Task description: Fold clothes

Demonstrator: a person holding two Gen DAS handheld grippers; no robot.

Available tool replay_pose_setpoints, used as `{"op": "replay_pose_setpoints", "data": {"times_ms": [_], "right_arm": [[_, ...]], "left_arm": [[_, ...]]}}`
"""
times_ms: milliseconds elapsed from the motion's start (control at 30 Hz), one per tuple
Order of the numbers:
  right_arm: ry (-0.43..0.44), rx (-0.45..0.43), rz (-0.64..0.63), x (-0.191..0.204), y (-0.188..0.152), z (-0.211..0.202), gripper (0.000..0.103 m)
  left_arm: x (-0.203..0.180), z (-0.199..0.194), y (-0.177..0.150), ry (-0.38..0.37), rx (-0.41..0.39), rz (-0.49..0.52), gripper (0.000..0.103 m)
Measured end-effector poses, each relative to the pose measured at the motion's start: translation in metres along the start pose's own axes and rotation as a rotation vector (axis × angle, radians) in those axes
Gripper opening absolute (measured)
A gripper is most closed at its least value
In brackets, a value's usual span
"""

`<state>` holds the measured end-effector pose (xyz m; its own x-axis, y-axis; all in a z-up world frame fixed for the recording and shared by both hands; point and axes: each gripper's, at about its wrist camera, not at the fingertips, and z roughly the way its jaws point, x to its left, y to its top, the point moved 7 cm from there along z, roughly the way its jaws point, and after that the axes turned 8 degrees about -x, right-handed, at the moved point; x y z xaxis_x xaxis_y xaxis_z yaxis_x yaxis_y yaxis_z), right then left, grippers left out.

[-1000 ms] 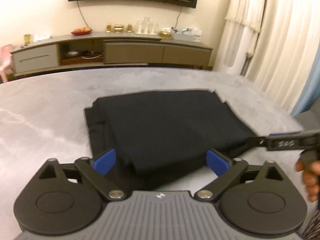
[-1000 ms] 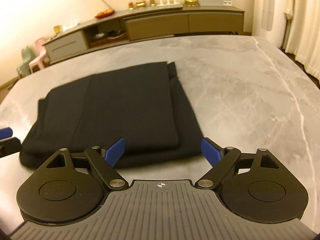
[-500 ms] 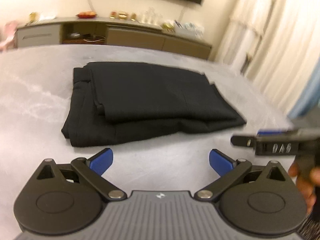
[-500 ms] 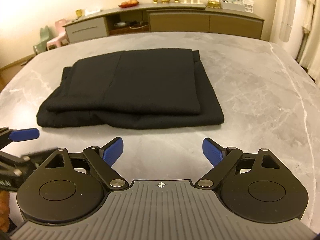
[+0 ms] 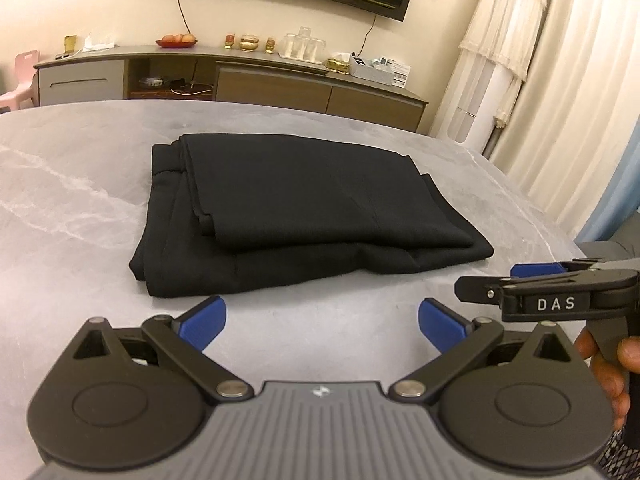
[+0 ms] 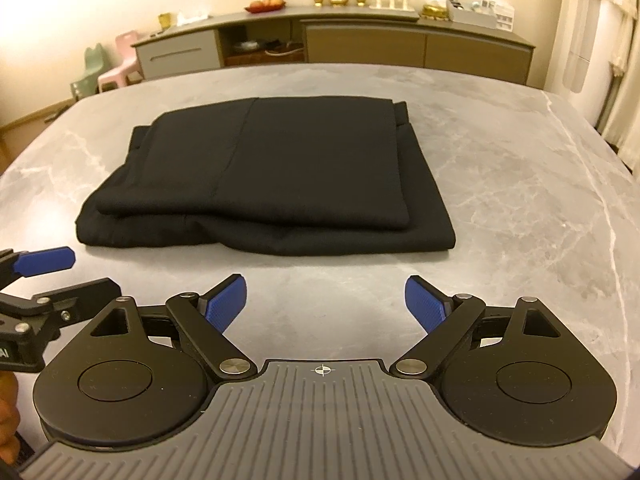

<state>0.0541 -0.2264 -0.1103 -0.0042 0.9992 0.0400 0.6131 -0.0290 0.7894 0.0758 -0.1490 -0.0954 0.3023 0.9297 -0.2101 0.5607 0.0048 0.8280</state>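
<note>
A black garment (image 5: 304, 212) (image 6: 272, 176) lies folded in a flat rectangle on the grey marble table (image 5: 72, 208) (image 6: 520, 184), its upper layer smaller than the lower one. My left gripper (image 5: 322, 320) hovers open near the table's front, a short way back from the garment's near edge, with nothing between its blue pads. My right gripper (image 6: 325, 302) is open too and holds nothing, also short of the garment. In the left wrist view the right gripper (image 5: 536, 280) shows side-on at the right with a hand on its handle.
A long low sideboard (image 5: 240, 76) (image 6: 360, 36) with bowls, glasses and boxes stands beyond the table's far edge. Small plastic chairs (image 6: 116, 60) sit at the far left. White curtains (image 5: 560, 100) hang to the right. Bare marble surrounds the garment.
Both grippers have pulled back toward the near edge and away from the garment, which now lies further ahead. The garment itself has not moved.
</note>
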Motion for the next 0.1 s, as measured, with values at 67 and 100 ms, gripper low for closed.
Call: {"op": "replay_pose_setpoints", "data": {"times_ms": [67,100], "right_arm": [[-0.001,0.001,-0.001,0.0006,-0.0003,0.0,0.086],[-0.001,0.001,-0.002,0.0007,-0.0004,0.0001,0.086]], "left_arm": [[-0.0014,0.0003,-0.0005,-0.004,0.003,0.006,0.103],[-0.0014,0.0007,-0.0013,-0.003,0.007,0.008,0.103]]}}
